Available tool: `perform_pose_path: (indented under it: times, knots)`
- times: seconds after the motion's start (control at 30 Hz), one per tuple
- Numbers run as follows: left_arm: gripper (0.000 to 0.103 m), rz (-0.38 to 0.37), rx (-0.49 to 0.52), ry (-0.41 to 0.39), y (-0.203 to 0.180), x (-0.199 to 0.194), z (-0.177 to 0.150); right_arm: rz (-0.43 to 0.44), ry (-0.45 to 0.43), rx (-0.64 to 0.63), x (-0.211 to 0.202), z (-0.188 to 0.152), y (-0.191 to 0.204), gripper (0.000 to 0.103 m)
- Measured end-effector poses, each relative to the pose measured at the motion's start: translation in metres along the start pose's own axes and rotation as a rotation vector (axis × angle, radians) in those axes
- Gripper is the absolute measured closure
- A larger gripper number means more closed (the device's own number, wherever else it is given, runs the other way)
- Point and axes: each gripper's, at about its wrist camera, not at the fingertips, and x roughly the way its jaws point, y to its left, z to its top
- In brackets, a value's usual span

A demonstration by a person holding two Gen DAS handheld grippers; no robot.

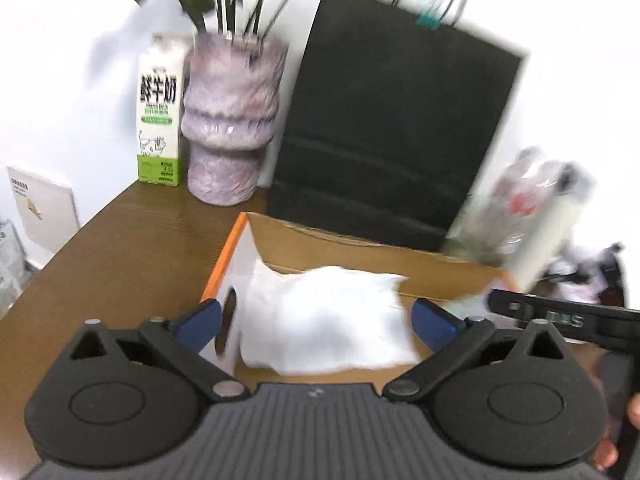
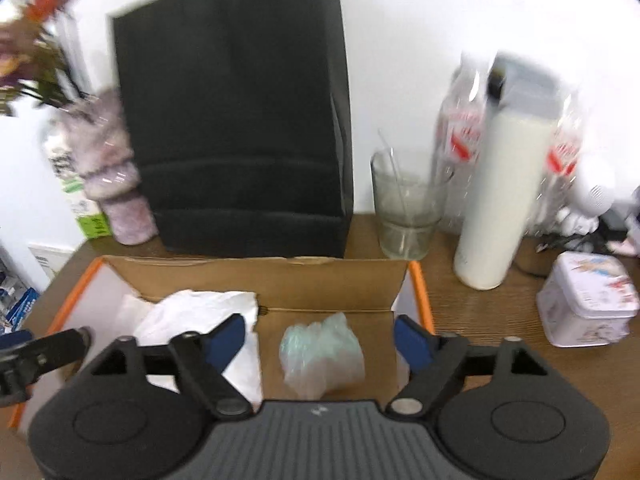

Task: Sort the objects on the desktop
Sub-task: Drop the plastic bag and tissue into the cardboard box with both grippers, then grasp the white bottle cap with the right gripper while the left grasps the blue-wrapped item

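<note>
Both tools are spread wide, gripping nothing; the left gripper (image 1: 316, 320) has the white tissue (image 1: 324, 320) at 12 o'clock inside the cardboard box (image 1: 360, 246); the right gripper (image 2: 320, 338) faces the crumpled plastic wrap (image 2: 322, 354), also at 12.

At the back of my brown table (image 2: 480, 308) a black paper bag (image 2: 236, 112) stands upright against the white wall. To its left a purple vase (image 1: 230, 120) of flowers touches a milk carton (image 1: 160, 108). Right of the bag stand a glass (image 2: 406, 208) with a thin stick inside and, near it, a white bottle (image 2: 500, 196).
</note>
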Motion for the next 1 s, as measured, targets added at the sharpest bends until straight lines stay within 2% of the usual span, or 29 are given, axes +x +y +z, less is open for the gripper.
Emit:
perform_pose_path:
  times: [0.1, 0.27, 0.37, 0.43, 0.5, 0.57, 0.67, 0.83, 1.0]
  knots:
    - [0.0, -0.043, 0.018, -0.006, -0.001, -0.05, -0.025, 0.009, -0.036, -0.021, -0.046, -0.012, 0.003, 0.016]
    - [0.0, -0.061, 0.089, -0.088, 0.004, -0.121, -0.077, 0.069, -0.104, -0.029, -0.13, -0.056, 0.013, 0.01]
    - [0.0, -0.028, 0.157, -0.105, 0.008, -0.146, -0.114, 0.084, -0.143, -0.013, -0.17, -0.097, 0.02, 0.006]
    - [0.0, -0.031, 0.196, -0.107, 0.017, -0.161, -0.144, 0.081, -0.154, -0.011, -0.187, -0.132, 0.026, 0.006]
    - [0.0, -0.035, 0.204, -0.076, 0.028, -0.168, -0.17, 0.079, -0.159, -0.037, -0.201, -0.167, 0.032, 0.006]
    - [0.0, -0.036, 0.171, -0.034, 0.037, -0.171, -0.192, 0.09, -0.157, -0.035, -0.216, -0.203, 0.034, 0.006]
    - [0.0, -0.045, 0.144, 0.026, 0.044, -0.172, -0.215, 0.119, -0.118, -0.005, -0.23, -0.243, 0.03, 0.006]
    - [0.0, -0.033, 0.199, -0.002, 0.041, -0.184, -0.241, 0.063, -0.157, -0.036, -0.261, -0.291, 0.033, 0.006]
    - [0.0, -0.05, 0.225, -0.011, 0.035, -0.181, -0.243, 0.016, -0.204, -0.098, -0.275, -0.309, 0.033, 0.009]
